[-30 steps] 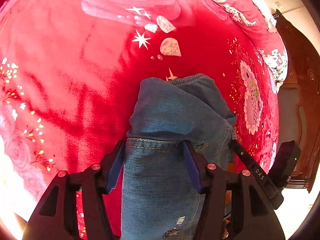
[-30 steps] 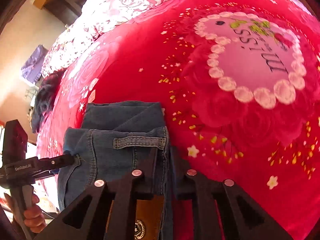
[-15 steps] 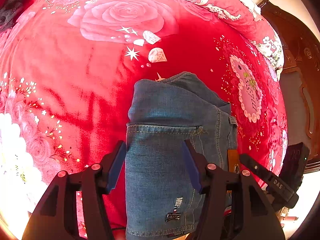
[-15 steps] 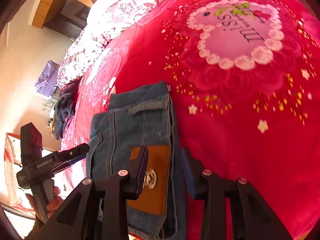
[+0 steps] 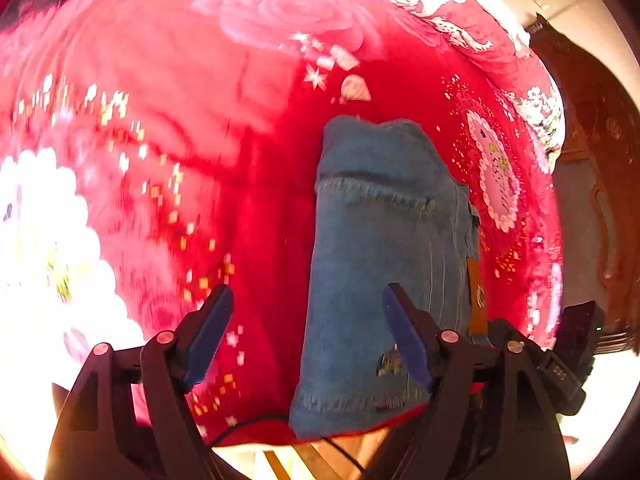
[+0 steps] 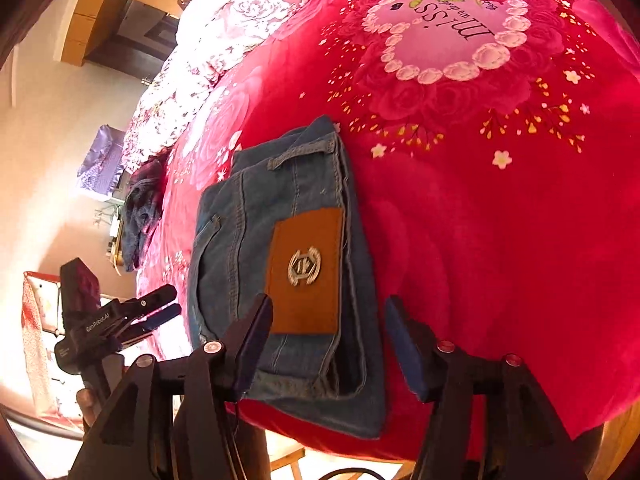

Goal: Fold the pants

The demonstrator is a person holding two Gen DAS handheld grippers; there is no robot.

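The blue jeans (image 5: pixel 384 260) lie folded into a compact stack near the front edge of the red bed blanket (image 5: pixel 200 120). In the right wrist view the jeans (image 6: pixel 280 208) show a brown leather patch (image 6: pixel 306 270) on top. My left gripper (image 5: pixel 308 336) is drawn back above the stack's near end, and its jaws are opening. One pad hangs over the denim and the other over the blanket, neither pressing. My right gripper (image 6: pixel 330 348) is also opening. The stack's waistband edge shows between its fingers, untouched.
A dark garment (image 6: pixel 140 212) lies at the bed's far left side. A floral quilt (image 6: pixel 224 52) runs along the back. Dark wooden furniture (image 5: pixel 600 160) stands beside the bed. The left gripper (image 6: pixel 156 312) shows in the right wrist view, and a cable (image 5: pixel 248 424) hangs at the bed's edge.
Both grippers have let go of the jeans, opened and pulled back toward the bed's near edge. The folded stack stays lying on the blanket.
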